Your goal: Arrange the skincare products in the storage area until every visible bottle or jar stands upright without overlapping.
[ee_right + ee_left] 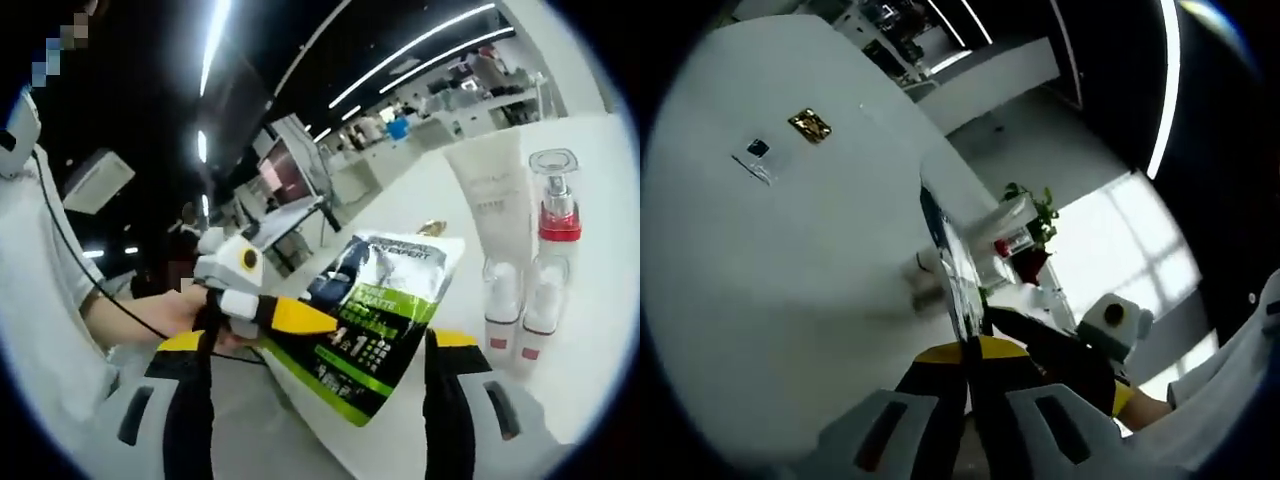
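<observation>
My left gripper (972,348) is shut on a flat green-and-black sachet (945,250), which I see edge-on above the white table (790,260). In the right gripper view the same sachet (385,300) faces me, pinched at its left edge by the left gripper (298,318) in a person's hand. My right gripper (320,350) is open, one jaw on each side of the sachet's lower end, not touching it. Upright to the right are a white tube (492,190), a clear pump bottle with a red collar (556,205) and two small white bottles (500,300).
A gold packet (810,125) and a small dark-labelled sample (758,150) lie far off on the table. The right gripper (1060,355) comes in from the right near blurred bottles (1015,240). Desks and screens (290,170) stand beyond the table.
</observation>
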